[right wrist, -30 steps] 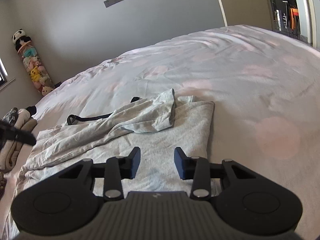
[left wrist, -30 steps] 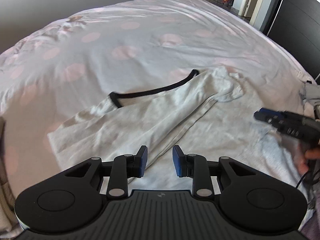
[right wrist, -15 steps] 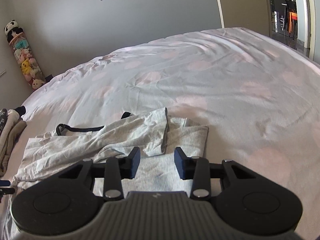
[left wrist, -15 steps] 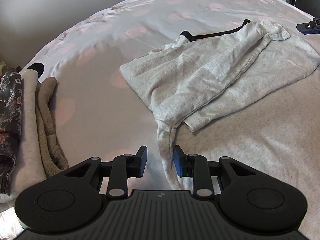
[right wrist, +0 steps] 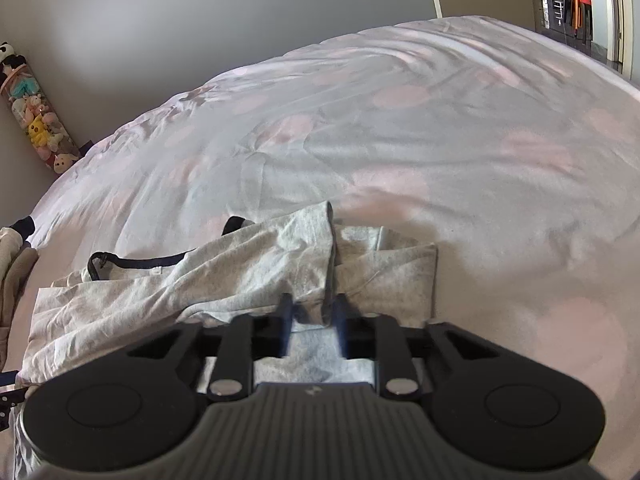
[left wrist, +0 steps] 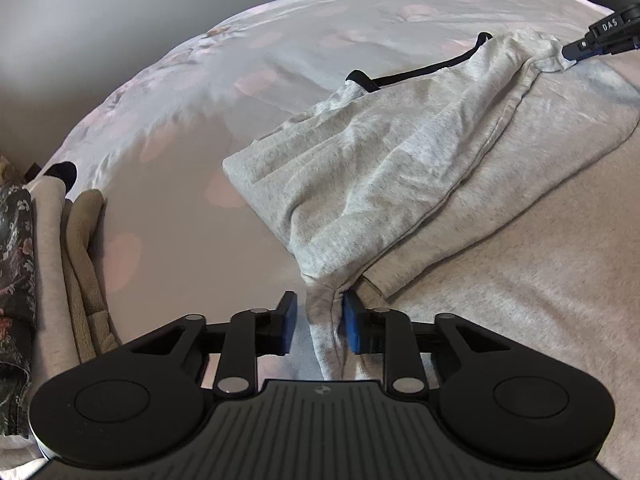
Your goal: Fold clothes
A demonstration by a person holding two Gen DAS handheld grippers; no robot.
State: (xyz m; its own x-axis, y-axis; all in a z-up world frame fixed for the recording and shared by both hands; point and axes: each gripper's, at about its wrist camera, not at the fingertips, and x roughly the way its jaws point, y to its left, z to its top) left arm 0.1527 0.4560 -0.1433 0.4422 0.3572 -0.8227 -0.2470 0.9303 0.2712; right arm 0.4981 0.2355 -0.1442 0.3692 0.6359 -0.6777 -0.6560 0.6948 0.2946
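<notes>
A light grey garment (left wrist: 400,168) with a black-trimmed neckline (left wrist: 420,70) lay loosely folded on the bed (left wrist: 280,40), whose pale cover bore faded pink spots. The left gripper (left wrist: 319,322) was closing, a bunched grey corner of the garment standing between its blue-padded fingers (left wrist: 352,320) at the near end; the left pad stood just clear of the cloth. The right gripper (right wrist: 311,320) had its fingers drawn in on a fold of the garment's far end, though blur hid the contact. In the left wrist view its arm showed the white letters "DAS". Folded clothes (left wrist: 44,264) were stacked at the bed's left edge. Plush toys (right wrist: 36,120) stood in a column against the wall.
</notes>
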